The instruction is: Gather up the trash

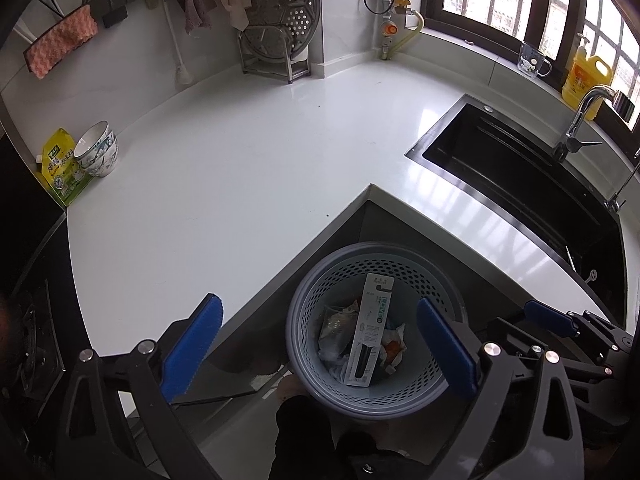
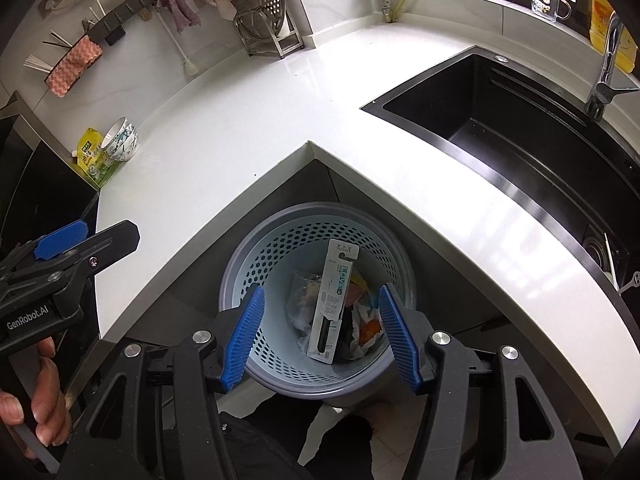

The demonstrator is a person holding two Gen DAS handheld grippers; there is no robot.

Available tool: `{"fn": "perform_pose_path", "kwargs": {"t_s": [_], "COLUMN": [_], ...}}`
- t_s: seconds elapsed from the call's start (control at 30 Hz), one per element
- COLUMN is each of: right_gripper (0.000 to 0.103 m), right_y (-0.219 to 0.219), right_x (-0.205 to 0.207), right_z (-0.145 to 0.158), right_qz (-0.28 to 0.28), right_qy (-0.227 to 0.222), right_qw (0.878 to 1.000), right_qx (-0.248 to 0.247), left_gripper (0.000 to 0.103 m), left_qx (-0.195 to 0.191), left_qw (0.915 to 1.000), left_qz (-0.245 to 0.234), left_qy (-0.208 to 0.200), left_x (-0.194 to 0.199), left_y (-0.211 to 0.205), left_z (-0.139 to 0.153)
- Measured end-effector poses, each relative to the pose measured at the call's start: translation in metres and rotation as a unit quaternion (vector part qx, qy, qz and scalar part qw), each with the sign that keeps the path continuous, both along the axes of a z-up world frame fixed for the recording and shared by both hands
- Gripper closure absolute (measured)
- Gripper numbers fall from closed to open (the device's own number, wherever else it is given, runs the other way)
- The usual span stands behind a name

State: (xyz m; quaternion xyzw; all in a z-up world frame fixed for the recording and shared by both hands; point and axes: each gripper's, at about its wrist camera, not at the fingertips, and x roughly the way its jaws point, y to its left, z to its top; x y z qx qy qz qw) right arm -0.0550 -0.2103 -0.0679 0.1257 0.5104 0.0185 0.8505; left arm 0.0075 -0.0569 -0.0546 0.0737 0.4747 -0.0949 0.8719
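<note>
A grey perforated waste basket (image 1: 320, 264) stands on the floor in the inner corner of the white counter; it also shows in the right wrist view (image 2: 276, 240). Inside lie a long white product card (image 1: 370, 332) (image 2: 334, 300), crumpled wrappers (image 1: 394, 346) (image 2: 366, 326) and clear plastic (image 2: 302, 300). My left gripper (image 1: 320, 332) is open and empty, held above the basket and counter edge. My right gripper (image 2: 320, 322) is open and empty, right above the basket. The left gripper's blue tip (image 2: 60, 240) shows in the right wrist view.
White L-shaped counter (image 1: 240, 184) with stacked bowls (image 1: 98, 148) and a yellow-green pouch (image 1: 60, 164) at the left. A black sink (image 1: 516, 168) with faucet (image 1: 580, 116) is at the right. A steamer rack (image 1: 280, 20), cloths and a yellow bottle (image 1: 586, 76) stand at the back.
</note>
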Motion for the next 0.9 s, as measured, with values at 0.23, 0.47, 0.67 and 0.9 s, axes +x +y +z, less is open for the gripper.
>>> {"fn": "perform_pose_path", "kwargs": {"t_s": [0.23, 0.47, 0.67, 0.9], "right_gripper": [0.044, 0.043, 0.043, 0.043], "right_y": [0.0, 0.001, 0.002, 0.004], "right_x": [0.001, 0.001, 0.001, 0.001], "right_z": [0.006, 0.01, 0.014, 0.02], "right_qz": [-0.007, -0.01, -0.014, -0.014], "right_qy": [-0.005, -0.007, -0.008, -0.01], "right_qw": [1.0, 1.0, 1.0, 1.0], "right_qx": [-0.005, -0.009, -0.014, -0.015], "left_gripper": [0.007, 0.007, 0.007, 0.006], "left_qx": [0.008, 0.008, 0.01, 0.01], "left_qw": [0.9999, 0.9999, 0.9997, 0.9997], "left_qz": [0.008, 0.012, 0.016, 0.017], "left_qy": [0.0, 0.008, 0.013, 0.012], "left_x": [0.001, 0.002, 0.003, 0.0], "left_y": [-0.001, 0.0, 0.001, 0.001], "left_z": [0.0, -0.003, -0.005, -0.005]}}
